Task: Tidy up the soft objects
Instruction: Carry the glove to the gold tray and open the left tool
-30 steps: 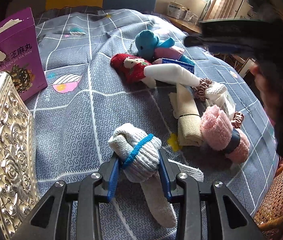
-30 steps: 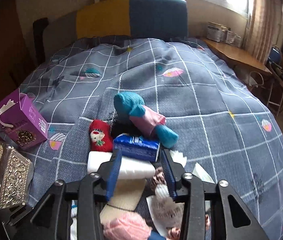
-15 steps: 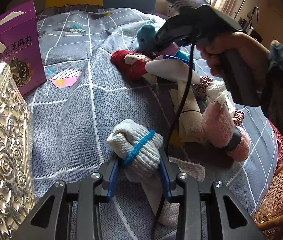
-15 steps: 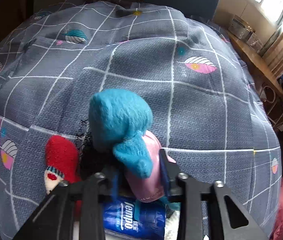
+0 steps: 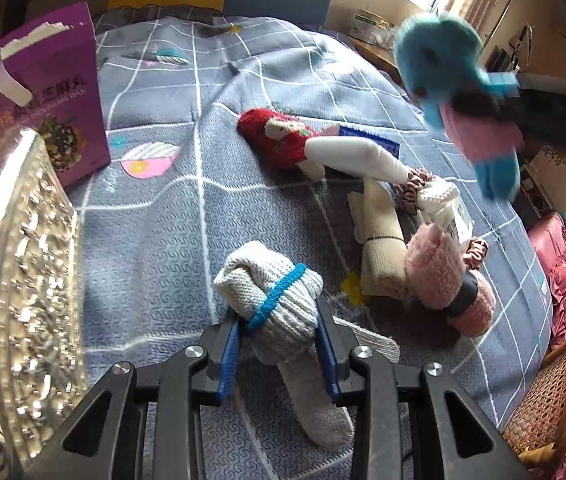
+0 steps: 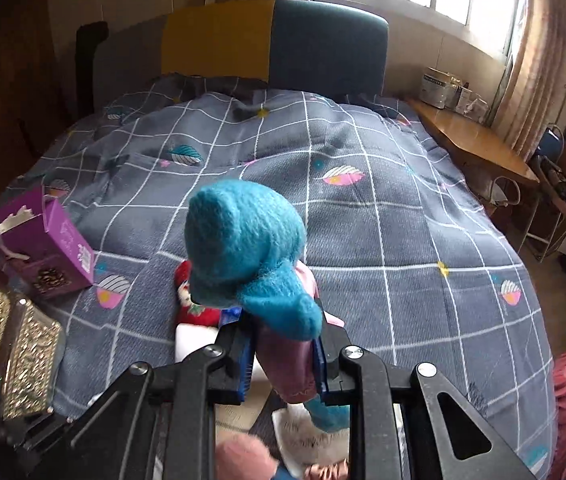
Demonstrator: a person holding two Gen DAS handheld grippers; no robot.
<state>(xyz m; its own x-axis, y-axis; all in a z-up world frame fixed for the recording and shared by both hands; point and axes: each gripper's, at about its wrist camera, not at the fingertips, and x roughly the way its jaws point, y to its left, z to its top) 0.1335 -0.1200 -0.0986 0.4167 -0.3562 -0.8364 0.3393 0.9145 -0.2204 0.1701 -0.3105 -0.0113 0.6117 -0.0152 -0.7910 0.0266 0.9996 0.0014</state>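
Note:
A grey knitted sock bundle (image 5: 271, 292) tied with a blue band lies on the quilt, and my left gripper (image 5: 277, 320) is shut on it, its jaws closing tighter. My right gripper (image 6: 285, 344) is shut on the pink body of a blue plush toy (image 6: 243, 248), which hangs in the air above the bed. The left wrist view shows that plush toy (image 5: 439, 52) lifted at the upper right. Left on the quilt are a red sock doll (image 5: 279, 140), a white sock (image 5: 355, 156), a beige roll (image 5: 379, 248) and a pink fluffy bundle (image 5: 439, 276).
A purple box (image 5: 43, 92) and a gold embossed box (image 5: 15, 260) stand at the left. A blue tissue pack (image 5: 367, 136) and scrunchies (image 5: 415, 184) lie among the soft things. A wicker basket (image 5: 543, 400) is at the right bed edge, a wooden desk (image 6: 471, 140) beyond.
My right gripper came down over the blue plush toy, shut on its pink body and lifted it off the quilt. The left gripper stayed put on the sock bundle.

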